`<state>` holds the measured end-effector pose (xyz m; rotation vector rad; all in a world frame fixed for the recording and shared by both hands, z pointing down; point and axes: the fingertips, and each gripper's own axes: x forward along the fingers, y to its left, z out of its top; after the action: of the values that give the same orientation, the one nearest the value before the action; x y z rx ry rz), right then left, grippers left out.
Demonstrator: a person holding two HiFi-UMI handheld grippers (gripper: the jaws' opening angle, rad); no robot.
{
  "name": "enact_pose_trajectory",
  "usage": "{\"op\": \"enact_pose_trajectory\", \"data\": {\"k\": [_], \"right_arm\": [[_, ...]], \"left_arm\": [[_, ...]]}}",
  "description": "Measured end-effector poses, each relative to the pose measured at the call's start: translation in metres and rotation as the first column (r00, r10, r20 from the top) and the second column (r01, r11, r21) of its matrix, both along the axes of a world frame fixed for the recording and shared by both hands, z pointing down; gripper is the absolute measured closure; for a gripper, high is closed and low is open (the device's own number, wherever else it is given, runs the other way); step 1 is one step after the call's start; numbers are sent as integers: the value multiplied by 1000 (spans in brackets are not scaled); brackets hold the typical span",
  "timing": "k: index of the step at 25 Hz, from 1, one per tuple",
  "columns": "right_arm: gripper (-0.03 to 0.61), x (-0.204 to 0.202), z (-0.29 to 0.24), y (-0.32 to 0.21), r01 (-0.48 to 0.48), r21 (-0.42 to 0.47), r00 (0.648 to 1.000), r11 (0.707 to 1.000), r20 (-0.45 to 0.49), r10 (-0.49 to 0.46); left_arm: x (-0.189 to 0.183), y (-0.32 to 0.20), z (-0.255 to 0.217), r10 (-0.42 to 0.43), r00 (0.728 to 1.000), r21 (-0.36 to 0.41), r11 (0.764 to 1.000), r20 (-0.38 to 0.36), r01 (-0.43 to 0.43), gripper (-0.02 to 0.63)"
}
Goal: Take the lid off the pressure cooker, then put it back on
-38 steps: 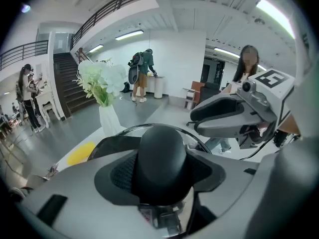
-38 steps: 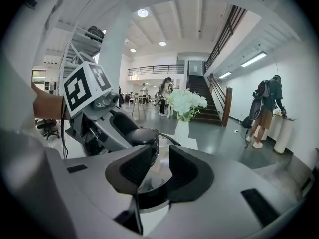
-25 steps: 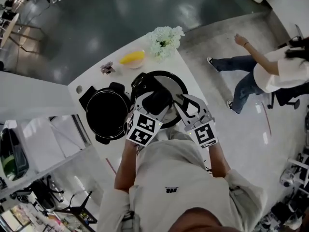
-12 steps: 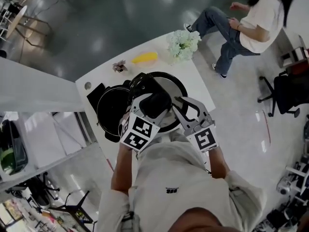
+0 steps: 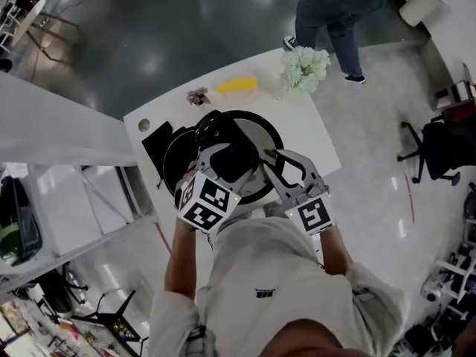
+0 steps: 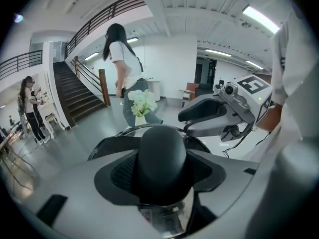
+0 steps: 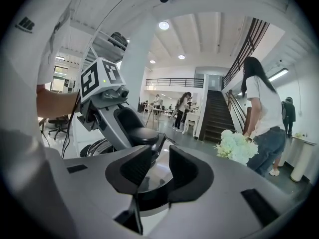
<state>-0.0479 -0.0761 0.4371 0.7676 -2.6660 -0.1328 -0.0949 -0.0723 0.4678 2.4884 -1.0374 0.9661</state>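
Observation:
The pressure cooker's lid (image 5: 256,129), silver with a black rim, hangs above the white table (image 5: 316,136), partly over the open black pot (image 5: 172,162) at its left. My left gripper (image 5: 232,157) is shut on the lid's black knob (image 6: 162,158), with a pad on each side. My right gripper (image 5: 272,162) reaches over the lid's right edge. Its pads (image 7: 185,166) stand a little apart with the silver top showing between them. Whether they press on anything is hidden.
White flowers (image 5: 305,69), a yellow object (image 5: 238,86) and a small dried sprig (image 5: 198,95) sit along the table's far edge. A person (image 5: 338,6) stands beyond the table. An office chair (image 5: 439,147) is on the floor to the right.
Both grippers have carried the lid leftward, from beside the pot to partly over it. The person has walked across behind the table.

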Motion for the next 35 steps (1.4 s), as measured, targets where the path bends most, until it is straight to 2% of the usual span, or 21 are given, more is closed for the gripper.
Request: {"op": "enact_pose_trajectory", "data": {"k": [6,28,35], "right_arm": [[463,-34,5,6,10,-9,1000,1000,-5,-10],[463,-84,17,21,28,-36,999,999,-41,-29],[463,-92,20,23,43,-42,998,998,-45,-45]], "left_arm": [[-32,7,8,19,1000,-19,1000,14,-18,327],[-85,30,32,39,998,-112,993,42,-34,327],[-97,33,40,19,998,-129,992,64,-10,327]]}}
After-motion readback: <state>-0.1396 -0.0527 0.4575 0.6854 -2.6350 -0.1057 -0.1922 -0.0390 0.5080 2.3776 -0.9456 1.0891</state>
